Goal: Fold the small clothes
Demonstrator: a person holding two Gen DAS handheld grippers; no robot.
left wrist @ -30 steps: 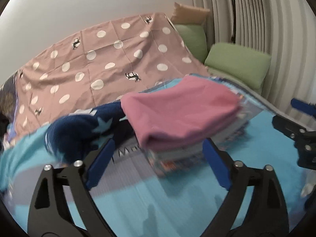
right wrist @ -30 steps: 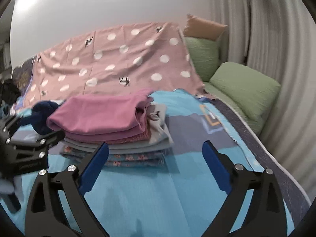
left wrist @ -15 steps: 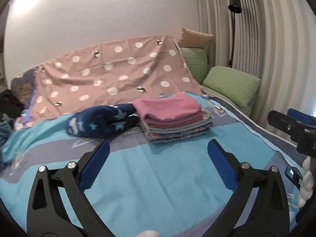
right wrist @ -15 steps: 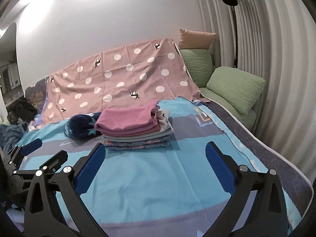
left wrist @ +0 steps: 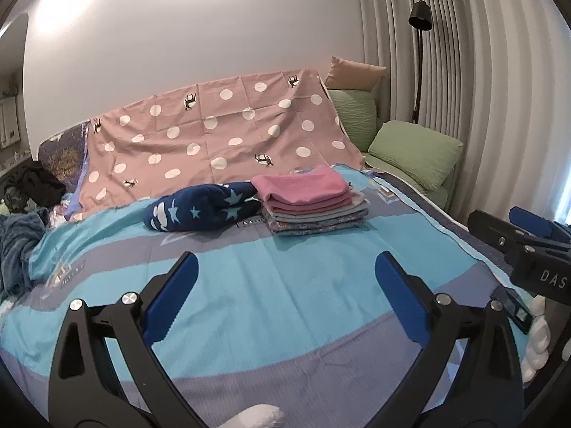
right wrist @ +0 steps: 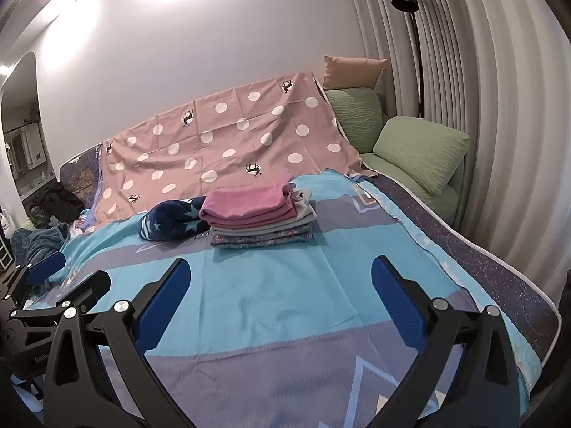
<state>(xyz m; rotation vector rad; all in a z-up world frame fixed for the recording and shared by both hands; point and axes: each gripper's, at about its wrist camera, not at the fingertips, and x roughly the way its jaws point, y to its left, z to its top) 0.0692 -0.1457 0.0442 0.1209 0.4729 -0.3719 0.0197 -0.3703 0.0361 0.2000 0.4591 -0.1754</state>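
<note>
A stack of folded small clothes (left wrist: 314, 207) with a pink garment (left wrist: 303, 187) on top sits on the blue bedspread (left wrist: 285, 292), far ahead of both grippers. It also shows in the right wrist view (right wrist: 262, 219). A crumpled navy garment with stars (left wrist: 200, 210) lies just left of the stack, touching it; it shows in the right wrist view too (right wrist: 171, 223). My left gripper (left wrist: 285, 278) is open and empty, above the near part of the bed. My right gripper (right wrist: 280, 278) is open and empty, to the right of the left one.
A pink dotted sheet (left wrist: 221, 139) drapes over the headboard behind the stack. Green pillows (left wrist: 414, 153) and a tan cushion (left wrist: 357, 73) lie at the right, by a curtain and a floor lamp (left wrist: 419, 18). Dark clothes (left wrist: 32, 185) pile at the far left.
Both grippers have pulled back far from the stack toward the near edge of the bed. The stack and the navy garment stay in place. Both grippers remain open.
</note>
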